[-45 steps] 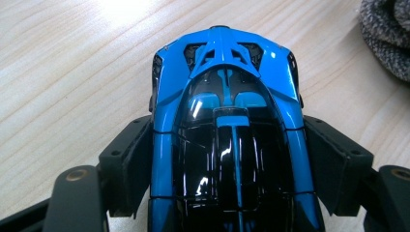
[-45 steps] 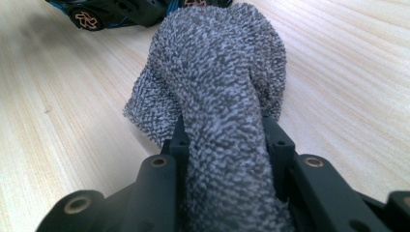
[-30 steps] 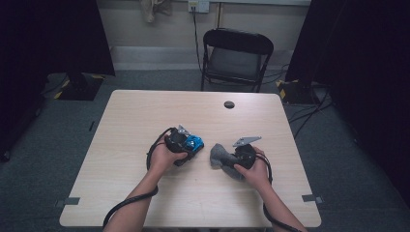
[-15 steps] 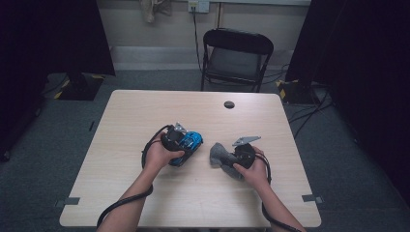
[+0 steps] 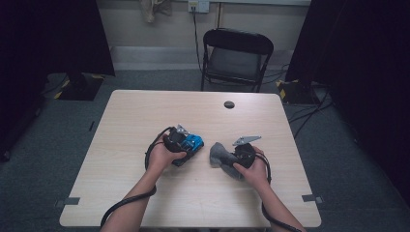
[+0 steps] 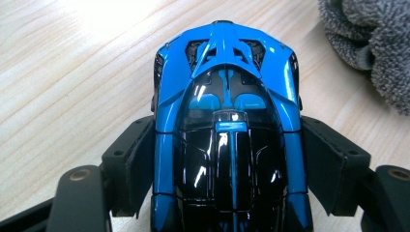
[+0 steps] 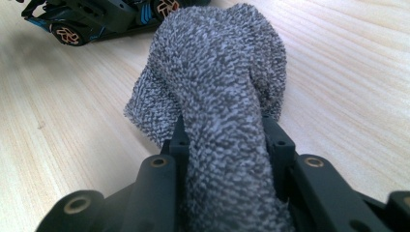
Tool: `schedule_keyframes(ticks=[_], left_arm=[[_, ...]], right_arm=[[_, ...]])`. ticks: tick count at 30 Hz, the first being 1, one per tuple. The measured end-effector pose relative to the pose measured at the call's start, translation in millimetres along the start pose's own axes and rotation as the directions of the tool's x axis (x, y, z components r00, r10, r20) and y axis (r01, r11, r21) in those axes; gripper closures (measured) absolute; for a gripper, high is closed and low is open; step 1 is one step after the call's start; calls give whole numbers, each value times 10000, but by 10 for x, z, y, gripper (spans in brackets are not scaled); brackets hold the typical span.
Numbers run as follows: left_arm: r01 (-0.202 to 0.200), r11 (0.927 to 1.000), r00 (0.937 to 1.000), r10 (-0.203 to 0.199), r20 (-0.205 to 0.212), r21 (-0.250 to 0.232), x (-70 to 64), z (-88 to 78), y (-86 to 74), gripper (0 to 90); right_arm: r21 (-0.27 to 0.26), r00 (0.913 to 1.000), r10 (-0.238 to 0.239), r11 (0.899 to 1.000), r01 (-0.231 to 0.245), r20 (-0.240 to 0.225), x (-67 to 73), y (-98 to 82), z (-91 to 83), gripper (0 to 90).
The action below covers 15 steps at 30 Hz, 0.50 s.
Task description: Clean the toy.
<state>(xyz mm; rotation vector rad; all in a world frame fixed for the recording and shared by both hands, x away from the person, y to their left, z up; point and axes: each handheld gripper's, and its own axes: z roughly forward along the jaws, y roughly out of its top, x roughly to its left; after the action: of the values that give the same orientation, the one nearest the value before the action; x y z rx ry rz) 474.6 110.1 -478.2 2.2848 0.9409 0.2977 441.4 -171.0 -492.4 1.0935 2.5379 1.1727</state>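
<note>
Room: dark curtains are hanging on both sides, a black folding chair (image 5: 236,57) is standing behind the pale wooden table (image 5: 125,121), and a small black disc (image 5: 229,104) is lying near the table's far edge, at about 12 o'clock from your hands.

Toy car: the blue and black toy car (image 6: 227,130) is sitting near the table's middle, at about 9 o'clock from the cloth, close to it but apart.

Left gripper: your left gripper (image 5: 181,140) is clamping the car across its two flanks, and the pads (image 6: 138,164) are pressing on the body sides.

Cloth: the grey terry cloth (image 7: 227,96) is lying bunched on the wood, at about 3 o'clock from the car.

Right gripper: your right gripper (image 5: 237,155) is pinching a thick fold of the cloth between its jaws.

Car handling: you are probably holding a light, stiff, glossy shell, so it could slip; thin aero parts look fragile, so keep the hold on the flat flanks.

Cloth handling: it looks soft and light, it is not slipping easily, and any thick fold is good for holding.

Change: your left hand and the car are sitting slightly more toward 9 o'clock than one second ago; your right hand and the cloth are staying where they were, and both grips are unchanged.
</note>
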Motion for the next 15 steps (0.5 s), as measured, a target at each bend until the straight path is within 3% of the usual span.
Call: schedule_keyframes(ticks=[6,12,15], left_arm=[[-146,9995,9997,151,-188,269,-28,41,-7,264],[-226,9997,9995,228,-203,78,-29,70,-26,254],[-305,9995,9987,307,-399,43,-33,40,-7,207]], right_arm=[[-32,10000,51,10000,-51,11,2,-2,2,657],[-67,10000,61,10000,-61,-23,-2,-6,2,655],[-53,10000,52,10000,-52,0,1,-4,2,654]])
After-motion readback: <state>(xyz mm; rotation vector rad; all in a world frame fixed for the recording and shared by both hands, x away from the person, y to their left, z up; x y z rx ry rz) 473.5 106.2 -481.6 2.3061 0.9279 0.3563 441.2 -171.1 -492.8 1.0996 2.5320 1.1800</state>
